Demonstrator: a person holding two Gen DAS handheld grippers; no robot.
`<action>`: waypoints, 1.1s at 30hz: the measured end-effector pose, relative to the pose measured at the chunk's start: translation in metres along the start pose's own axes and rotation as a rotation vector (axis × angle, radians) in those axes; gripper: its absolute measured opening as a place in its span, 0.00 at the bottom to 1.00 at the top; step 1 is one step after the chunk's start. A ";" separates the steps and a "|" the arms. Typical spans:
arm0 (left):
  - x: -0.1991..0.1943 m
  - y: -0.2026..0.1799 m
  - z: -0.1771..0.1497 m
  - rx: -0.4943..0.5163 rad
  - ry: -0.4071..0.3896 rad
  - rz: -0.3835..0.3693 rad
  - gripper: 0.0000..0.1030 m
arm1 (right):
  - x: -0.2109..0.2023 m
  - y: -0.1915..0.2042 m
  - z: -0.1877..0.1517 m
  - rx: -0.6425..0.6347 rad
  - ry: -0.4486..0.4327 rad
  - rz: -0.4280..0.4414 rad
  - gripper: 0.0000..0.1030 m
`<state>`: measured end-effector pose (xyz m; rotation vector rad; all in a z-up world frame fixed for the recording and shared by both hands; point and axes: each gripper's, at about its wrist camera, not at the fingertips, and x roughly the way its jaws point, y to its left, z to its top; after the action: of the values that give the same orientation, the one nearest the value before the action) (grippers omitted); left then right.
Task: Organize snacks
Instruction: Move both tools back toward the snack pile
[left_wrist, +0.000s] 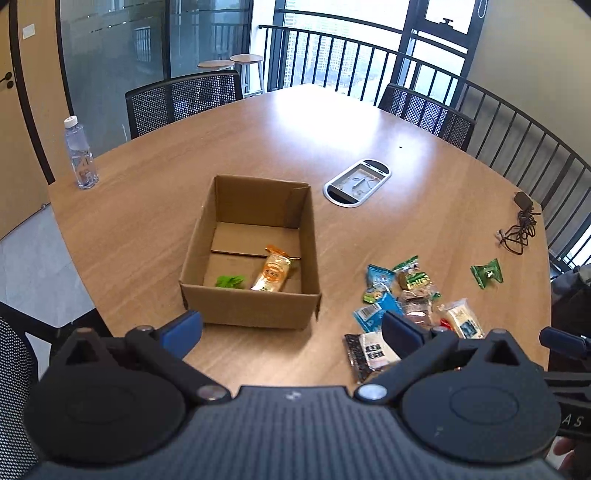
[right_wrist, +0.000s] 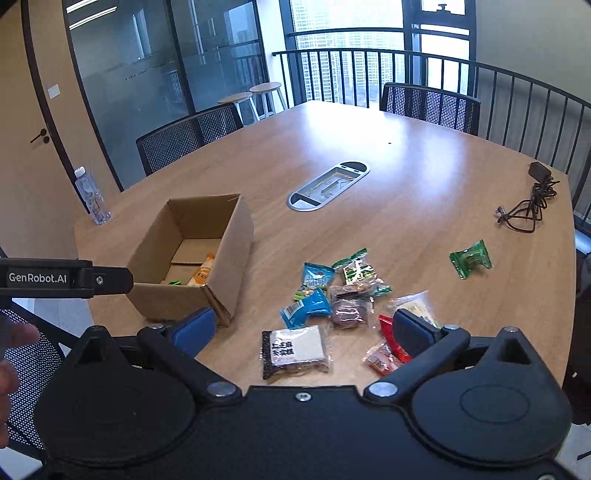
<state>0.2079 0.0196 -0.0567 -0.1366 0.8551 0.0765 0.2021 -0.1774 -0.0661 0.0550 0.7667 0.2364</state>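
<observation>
Your snacks sit in two places on the wooden table (left_wrist: 369, 125). Two are already in the open cardboard box (left_wrist: 251, 306): an orange packet (left_wrist: 272, 274) lying on the box floor towards its right side, and a small green packet (left_wrist: 229, 281) just to its left, close to the near wall. The rest lie in a loose pile (right_wrist: 343, 295) on the bare table to the right of the box, well apart from it. In that pile you have blue packets (right_wrist: 308, 291), a green-and-white packet (right_wrist: 356, 269), a brownish clear-wrapped one (right_wrist: 349, 310), a red packet (right_wrist: 391, 338) partly hidden behind a finger, and a black-and-white packet (right_wrist: 295, 350) nearest to you. One green wrapped sweet (right_wrist: 471, 258) lies alone further right, apart from the pile.

Your left gripper (left_wrist: 291, 328) hovers above the near edge of the table, its jaws spread wide with nothing between them; one blue pad sits by the box's near left corner, the other over the pile. Your right gripper (right_wrist: 303, 328) is likewise spread wide and empty, straddling the black-and-white packet from above the table edge.

Further out, a water bottle (left_wrist: 80, 155) stands upright at the far left corner, a metal cable hatch (left_wrist: 357, 181) is set into the tabletop, and a black charger with its cable (right_wrist: 532, 199) lies at the far right. Mesh chairs (left_wrist: 184, 99) stand around the table.
</observation>
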 end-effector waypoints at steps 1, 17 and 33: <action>-0.002 -0.004 -0.003 0.000 -0.003 -0.004 1.00 | -0.002 -0.004 -0.002 0.003 -0.001 0.001 1.00; -0.022 -0.078 -0.040 0.017 -0.035 -0.032 0.99 | -0.037 -0.072 -0.028 0.008 -0.006 0.022 1.00; 0.016 -0.101 -0.054 -0.019 0.106 -0.039 0.97 | -0.017 -0.098 -0.046 -0.010 0.074 0.051 0.72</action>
<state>0.1909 -0.0879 -0.0949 -0.1763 0.9572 0.0414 0.1772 -0.2787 -0.1014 0.0565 0.8380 0.2921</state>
